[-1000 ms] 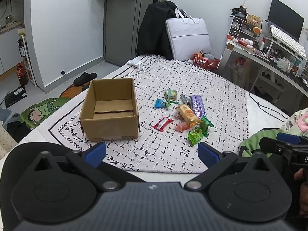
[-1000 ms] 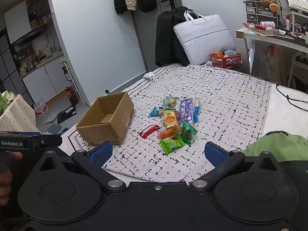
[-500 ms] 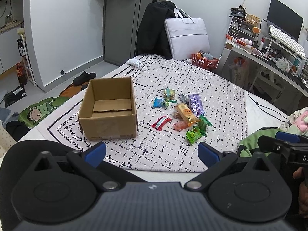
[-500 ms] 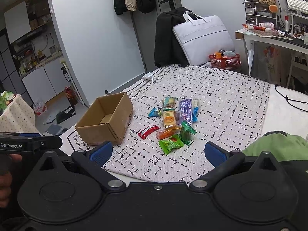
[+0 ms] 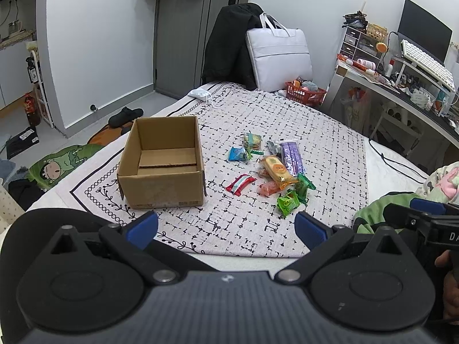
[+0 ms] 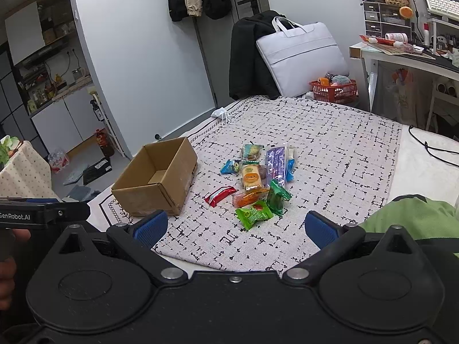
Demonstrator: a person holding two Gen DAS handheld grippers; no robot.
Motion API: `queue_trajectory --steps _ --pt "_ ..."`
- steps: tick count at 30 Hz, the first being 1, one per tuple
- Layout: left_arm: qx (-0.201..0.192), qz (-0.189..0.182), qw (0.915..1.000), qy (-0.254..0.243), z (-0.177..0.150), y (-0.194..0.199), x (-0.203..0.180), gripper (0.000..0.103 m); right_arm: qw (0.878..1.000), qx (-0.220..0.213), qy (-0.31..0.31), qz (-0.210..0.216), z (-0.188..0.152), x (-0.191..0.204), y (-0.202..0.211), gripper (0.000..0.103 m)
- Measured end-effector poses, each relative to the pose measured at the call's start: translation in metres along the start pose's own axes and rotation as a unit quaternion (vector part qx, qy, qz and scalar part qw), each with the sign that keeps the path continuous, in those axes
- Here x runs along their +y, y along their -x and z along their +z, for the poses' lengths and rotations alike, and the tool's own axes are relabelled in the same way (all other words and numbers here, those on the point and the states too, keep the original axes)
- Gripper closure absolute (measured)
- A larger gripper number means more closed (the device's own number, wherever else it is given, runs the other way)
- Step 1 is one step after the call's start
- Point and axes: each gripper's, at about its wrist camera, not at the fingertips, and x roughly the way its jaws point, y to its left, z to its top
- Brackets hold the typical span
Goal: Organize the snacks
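Snacks (image 5: 272,172) — bright wrappers heaped beside box (image 5: 165,163).

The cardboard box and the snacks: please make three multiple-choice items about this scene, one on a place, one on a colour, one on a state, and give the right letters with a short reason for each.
1. Where is the cardboard box relative to the pile of snacks, seen from the left wrist view?
A. to the left of it
B. to the right of it
C. on top of it

2. What colour is the snack packet lying nearest the right tongs?
A. purple
B. green
C. white

3. What is the state of the cardboard box?
A. taped shut
B. open and full of snacks
C. open, with no snacks inside

Answers:
1. A, since the box stands on the patterned cloth left of the pile, apart from it.
2. B, since the closest wrapper in the right wrist view is bright green.
3. C, since only bare cardboard shows inside and all packets lie on the cloth.
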Motion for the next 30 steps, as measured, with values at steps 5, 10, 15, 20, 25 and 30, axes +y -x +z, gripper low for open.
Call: queue_trajectory --steps 5,10,15,20,25,30 --pt "0.0 -0.002 1.0 0.001 0.001 -0.001 0.001 0.002 1.0 0.012 -0.003 -0.008 0.004 0.0 -0.003 0.0" --pt "0.002 -0.004 1.0 -0.002 0.004 -0.005 -0.002 0.002 1.0 0.026 -0.007 -0.004 0.008 0.001 -0.005 0.0" --pt "0.007 -0.006 0.9999 -0.004 0.008 -0.015 -0.007 0.002 0.999 0.029 -0.019 0.009 0.017 0.001 -0.006 0.0" --pt "0.014 0.0 0.9999 0.003 0.012 -0.028 -0.01 0.002 0.999 0.031 -0.019 0.005 0.028 -0.001 -0.016 0.0" --pt "0.016 0.001 0.9998 0.011 0.018 -0.041 -0.011 0.0 0.998 0.042 -0.039 -0.003 0.037 -0.009 -0.034 0.0" --pt "0.017 -0.015 0.9996 0.016 0.024 -0.051 -0.012 0.0 0.998 0.05 -0.048 -0.005 0.043 -0.014 -0.049 0.0"
